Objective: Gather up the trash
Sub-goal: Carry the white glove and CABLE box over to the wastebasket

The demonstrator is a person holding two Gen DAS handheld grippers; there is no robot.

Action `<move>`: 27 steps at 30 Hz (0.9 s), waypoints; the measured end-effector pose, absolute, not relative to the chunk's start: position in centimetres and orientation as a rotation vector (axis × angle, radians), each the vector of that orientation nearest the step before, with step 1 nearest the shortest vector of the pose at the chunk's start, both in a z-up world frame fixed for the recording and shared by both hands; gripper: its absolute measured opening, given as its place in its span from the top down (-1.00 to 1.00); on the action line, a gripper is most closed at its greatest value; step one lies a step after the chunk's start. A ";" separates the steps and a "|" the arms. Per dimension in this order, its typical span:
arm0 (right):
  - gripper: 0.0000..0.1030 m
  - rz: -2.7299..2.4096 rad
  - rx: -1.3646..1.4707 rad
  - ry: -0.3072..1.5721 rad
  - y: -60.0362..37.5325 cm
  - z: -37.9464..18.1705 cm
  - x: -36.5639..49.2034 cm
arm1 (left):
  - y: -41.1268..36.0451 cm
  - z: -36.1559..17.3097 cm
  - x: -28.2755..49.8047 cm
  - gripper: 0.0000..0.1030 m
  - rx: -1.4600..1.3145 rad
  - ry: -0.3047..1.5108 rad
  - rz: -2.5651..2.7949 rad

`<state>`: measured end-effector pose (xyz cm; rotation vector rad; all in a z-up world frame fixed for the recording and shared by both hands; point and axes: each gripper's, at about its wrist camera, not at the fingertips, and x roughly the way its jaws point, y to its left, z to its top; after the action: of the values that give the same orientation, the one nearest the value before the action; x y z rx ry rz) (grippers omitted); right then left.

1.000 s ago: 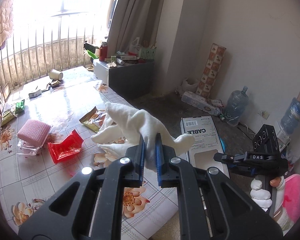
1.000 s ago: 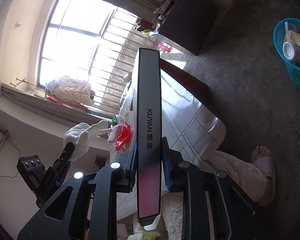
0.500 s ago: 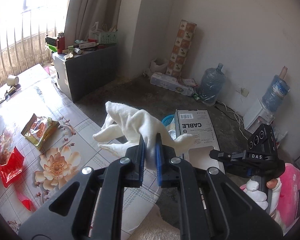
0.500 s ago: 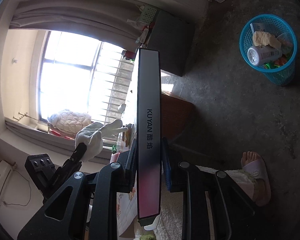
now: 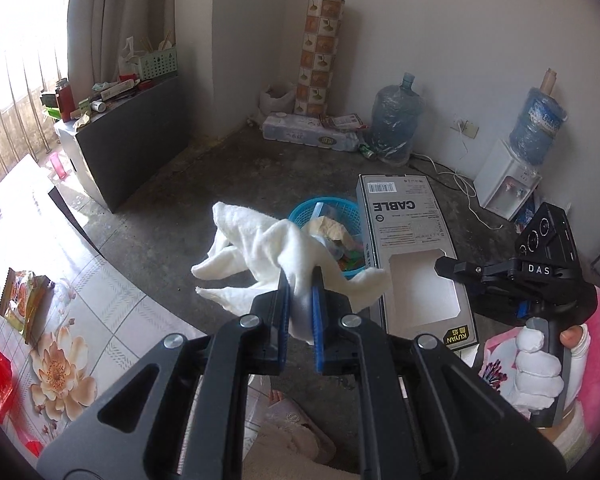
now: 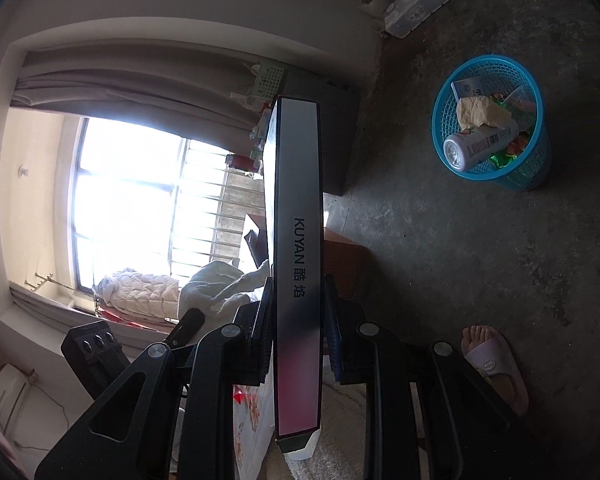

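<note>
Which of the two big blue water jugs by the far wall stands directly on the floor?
The plastic-wrapped blue water jug beside the toilet-paper pack stands on the floor. The other blue jug sits upside down on the white dispenser.

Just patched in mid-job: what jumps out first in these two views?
The left gripper is clamped on a white glove held over the floor, in line with the blue basket, which already holds trash. The right gripper pinches a flat cable box edge-on, beside the glove. Wrappers lie on the floral table.
</note>
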<state>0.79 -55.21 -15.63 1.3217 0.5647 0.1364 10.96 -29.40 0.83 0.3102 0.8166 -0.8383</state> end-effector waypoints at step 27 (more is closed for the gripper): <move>0.56 -0.025 1.364 0.573 -58.6 -15.7 -1.8 | -35.8 -1.4 11.5 0.84 0.465 0.745 -0.895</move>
<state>-1.83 -58.61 -15.74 1.3637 0.5727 -0.0253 11.47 -35.79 -1.36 0.4647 0.7454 -0.8948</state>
